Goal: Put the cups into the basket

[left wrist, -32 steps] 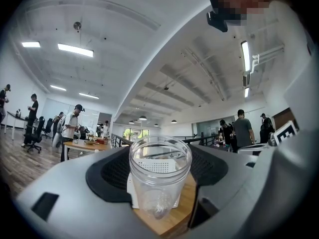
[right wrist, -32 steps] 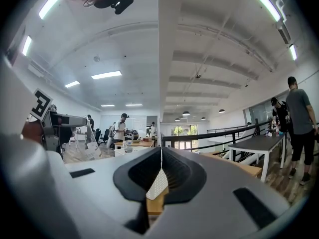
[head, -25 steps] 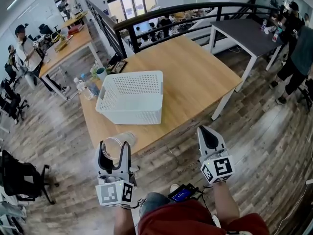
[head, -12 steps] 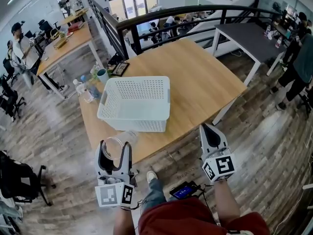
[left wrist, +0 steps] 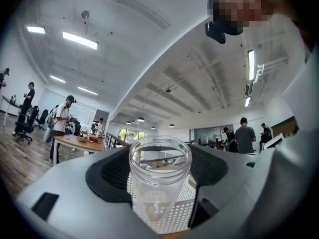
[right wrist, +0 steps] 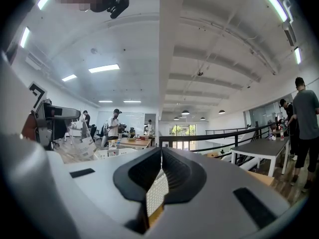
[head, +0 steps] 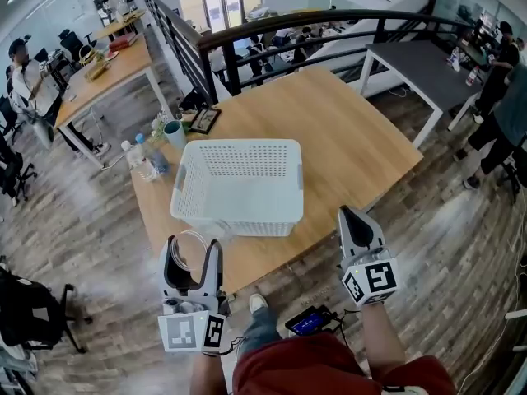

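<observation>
A pale wooden table (head: 346, 138) stands on a grey-brown plank floor (head: 90, 220) in an open office, with a curved black railing (head: 313, 21) at 12 o'clock behind it and a grey-topped table with white legs (head: 412, 56) at 2 o'clock. People sit and stand at desks further off. A white perforated plastic basket (head: 239, 183), rectangular, sits on the near half of the wooden table, with nothing visible inside it. At 10 o'clock from it, on the table's corner, are a teal mug (head: 174, 132) and some clear bottles (head: 140, 159). The clear plastic cup (left wrist: 160, 183), wide-mouthed and tapering, see-through with nothing in it, lies level in the left gripper (head: 191, 253) at 7 o'clock from the basket, just off the table's near edge. Its rim faces back towards the person. The left jaws stand wide and clamp the cup's sides. The right gripper (head: 349, 217), at 4 o'clock from the basket, has its jaws pressed together on nothing.
</observation>
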